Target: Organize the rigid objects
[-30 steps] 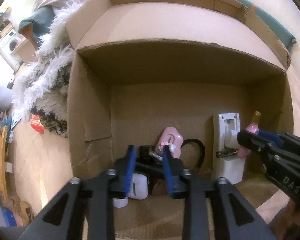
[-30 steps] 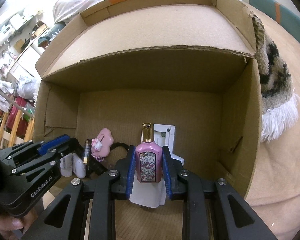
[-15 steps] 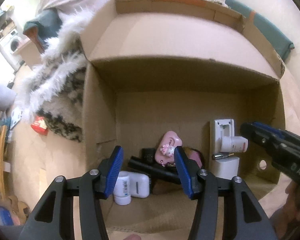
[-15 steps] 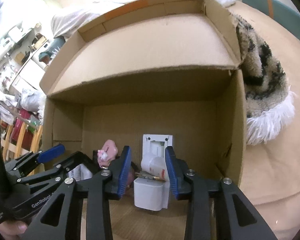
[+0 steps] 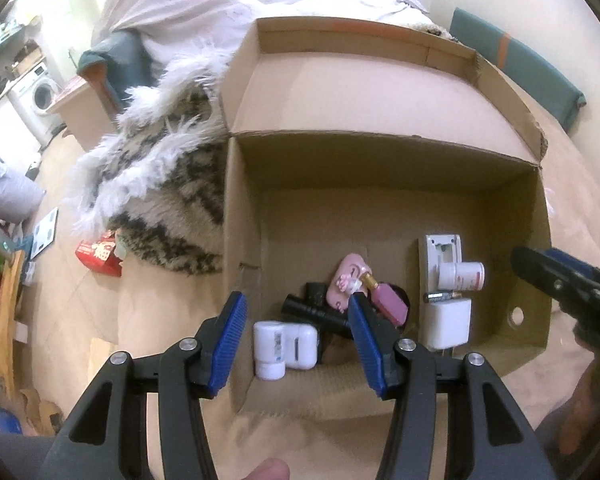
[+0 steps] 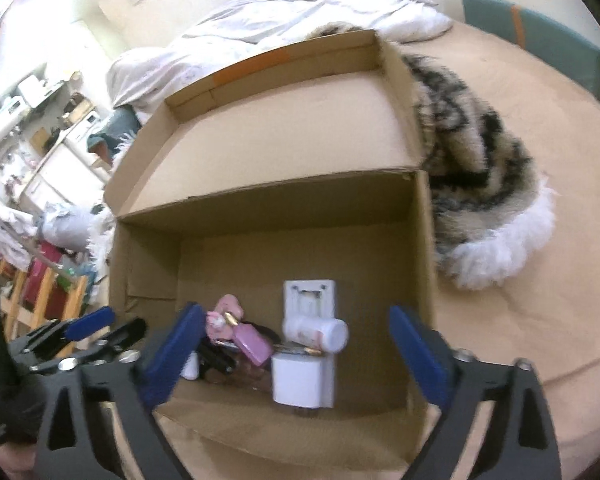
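Both the left gripper (image 5: 296, 336) and right gripper (image 6: 296, 356) were held spread wide, empty, at 6 o'clock of the cardboard box (image 6: 424, 264); the perfume bottle (image 6: 253, 344) was laid inside.

No legible text, brand or number is resolved in either view. Dark print on the white bottle (image 5: 269, 350), at 6 o'clock in the left wrist view, and markings on the red carton (image 5: 99, 255), at 9 o'clock, are blurred.
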Demonstrator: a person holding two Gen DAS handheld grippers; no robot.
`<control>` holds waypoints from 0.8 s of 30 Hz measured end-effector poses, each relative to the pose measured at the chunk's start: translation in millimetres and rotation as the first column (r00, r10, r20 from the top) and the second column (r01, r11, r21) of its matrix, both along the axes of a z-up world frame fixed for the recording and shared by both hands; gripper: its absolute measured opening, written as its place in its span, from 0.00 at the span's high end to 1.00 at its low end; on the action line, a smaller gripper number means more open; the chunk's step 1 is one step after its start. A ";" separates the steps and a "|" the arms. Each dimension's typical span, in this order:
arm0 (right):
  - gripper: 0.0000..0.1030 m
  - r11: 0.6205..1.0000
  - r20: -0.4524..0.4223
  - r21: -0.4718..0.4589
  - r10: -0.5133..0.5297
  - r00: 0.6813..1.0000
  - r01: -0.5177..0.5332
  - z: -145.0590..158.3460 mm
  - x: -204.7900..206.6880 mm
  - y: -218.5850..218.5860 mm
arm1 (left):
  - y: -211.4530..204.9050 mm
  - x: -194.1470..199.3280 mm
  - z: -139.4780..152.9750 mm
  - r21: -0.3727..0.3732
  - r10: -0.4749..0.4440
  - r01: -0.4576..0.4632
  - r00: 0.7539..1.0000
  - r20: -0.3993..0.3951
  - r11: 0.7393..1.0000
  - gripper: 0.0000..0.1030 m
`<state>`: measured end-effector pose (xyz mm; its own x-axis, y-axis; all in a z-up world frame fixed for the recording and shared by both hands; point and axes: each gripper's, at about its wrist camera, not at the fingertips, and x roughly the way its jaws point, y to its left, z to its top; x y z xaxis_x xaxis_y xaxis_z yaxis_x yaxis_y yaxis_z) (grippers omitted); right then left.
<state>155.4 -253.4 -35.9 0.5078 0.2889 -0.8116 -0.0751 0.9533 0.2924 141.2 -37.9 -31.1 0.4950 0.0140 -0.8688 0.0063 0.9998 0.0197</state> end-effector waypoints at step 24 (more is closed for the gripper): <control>0.00 1.000 0.243 -0.020 0.027 0.970 -0.023 52.2 -112.2 5.2 | 27.5 -94.7 36.3 -0.073 0.040 -0.025 0.977 0.207 0.997 0.00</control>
<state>43.2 -248.2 16.3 0.6831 0.2911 -0.6698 -0.1656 0.9550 0.2461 46.5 -10.4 5.2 0.6656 -0.0241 -0.7459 -0.0230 0.9983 -0.0528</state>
